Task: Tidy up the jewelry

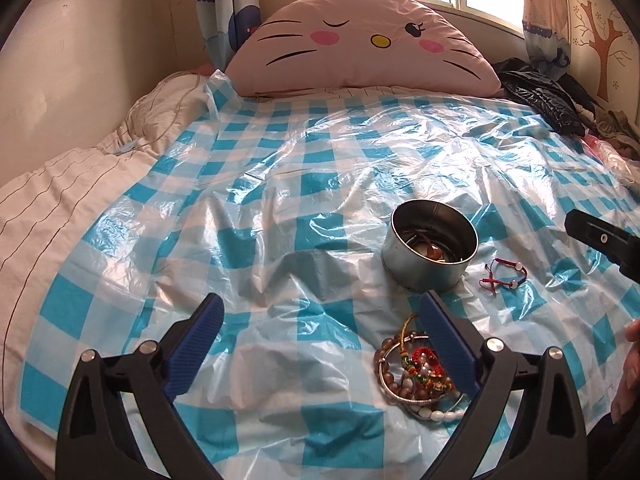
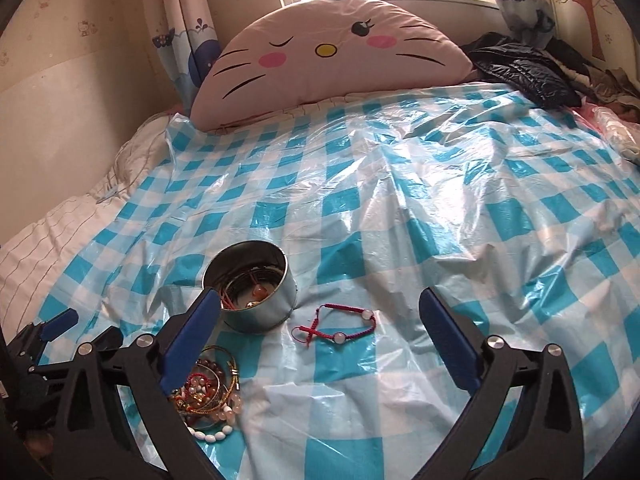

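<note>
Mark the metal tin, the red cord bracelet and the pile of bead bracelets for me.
metal tin (image 2: 262,312): right wrist view, on its outer wall.
red cord bracelet (image 2: 362,330): right wrist view, on the cord between its two pale beads.
pile of bead bracelets (image 1: 416,368): left wrist view, on the red beads mid-pile.

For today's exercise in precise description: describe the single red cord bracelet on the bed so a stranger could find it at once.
Start at the blue-and-white checked plastic sheet covering the bed, then find the round metal tin standing on it. Just right of the tin lies the red cord bracelet, flat and alone. Unlike the tangled pile of bangles and beads nearer the camera, it is one thin loop with pale beads.
</note>
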### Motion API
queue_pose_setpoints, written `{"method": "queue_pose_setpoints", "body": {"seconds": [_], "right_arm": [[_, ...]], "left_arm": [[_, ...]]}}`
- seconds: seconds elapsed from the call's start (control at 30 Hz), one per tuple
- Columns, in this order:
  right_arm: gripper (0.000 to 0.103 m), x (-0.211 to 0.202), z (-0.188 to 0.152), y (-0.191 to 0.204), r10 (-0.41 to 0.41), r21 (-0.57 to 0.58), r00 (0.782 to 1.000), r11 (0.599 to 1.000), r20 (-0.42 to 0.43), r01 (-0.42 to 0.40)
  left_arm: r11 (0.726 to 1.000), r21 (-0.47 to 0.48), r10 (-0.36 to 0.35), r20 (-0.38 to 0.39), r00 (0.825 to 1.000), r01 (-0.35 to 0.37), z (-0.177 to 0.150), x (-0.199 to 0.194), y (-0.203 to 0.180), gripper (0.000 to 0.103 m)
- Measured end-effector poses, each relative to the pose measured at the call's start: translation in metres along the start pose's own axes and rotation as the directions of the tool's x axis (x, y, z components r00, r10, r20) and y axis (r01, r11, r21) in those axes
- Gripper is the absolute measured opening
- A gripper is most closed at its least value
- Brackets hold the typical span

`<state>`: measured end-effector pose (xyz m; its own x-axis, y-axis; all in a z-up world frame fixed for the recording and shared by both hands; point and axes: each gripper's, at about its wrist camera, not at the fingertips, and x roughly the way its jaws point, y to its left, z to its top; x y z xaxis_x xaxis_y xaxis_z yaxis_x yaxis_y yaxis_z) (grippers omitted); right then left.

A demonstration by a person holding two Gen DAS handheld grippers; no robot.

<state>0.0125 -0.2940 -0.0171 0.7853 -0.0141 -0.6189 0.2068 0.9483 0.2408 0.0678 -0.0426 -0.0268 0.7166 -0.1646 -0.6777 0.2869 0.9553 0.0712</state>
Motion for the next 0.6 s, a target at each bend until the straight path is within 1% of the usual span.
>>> {"method": "queue_pose_setpoints", "body": {"seconds": [0.07,0.17,0.23,0.43,0.5,0.6], "right_arm": [[0.096,-0.006,-0.004,-0.006,0.001,0.028,1.000,1.000,-0.010,0.000],[0.096,-0.010,-0.008,-0.011,-0.018,0.055,0.999,0.998,-0.039,0.020],[0.096,-0.016,-0.010,-0.014,-0.006,0.063,0.999,0.998,-0.034,0.008],[0.096,-0.035,-0.015,-0.014,0.010,0.074,1.000,0.997,0.005,-0.011],[0.096,-0.037,-0.015,-0.015,0.009,0.081,1.000,0.997,0.011,-0.010],[0.096,-0.033,-0.014,-0.015,0.001,0.086,1.000,0.996,-0.008,0.000]], "left_arm": [[1.000,0.000,-0.008,0.001,1.000,0.008,-0.003,-0.009,-0.001,0.096],[1.000,0.009,-0.009,-0.002,1.000,0.009,-0.007,-0.016,-0.003,0.096],[1.000,0.007,-0.012,-0.011,1.000,0.013,-0.010,-0.018,-0.003,0.096],[0.999,-0.024,-0.032,-0.007,0.999,0.032,-0.013,-0.018,0.000,0.096],[1.000,-0.018,-0.026,-0.015,1.000,0.025,-0.013,-0.015,-0.001,0.096],[1.000,0.008,-0.014,-0.016,1.000,0.014,-0.014,-0.014,-0.006,0.096]]}}
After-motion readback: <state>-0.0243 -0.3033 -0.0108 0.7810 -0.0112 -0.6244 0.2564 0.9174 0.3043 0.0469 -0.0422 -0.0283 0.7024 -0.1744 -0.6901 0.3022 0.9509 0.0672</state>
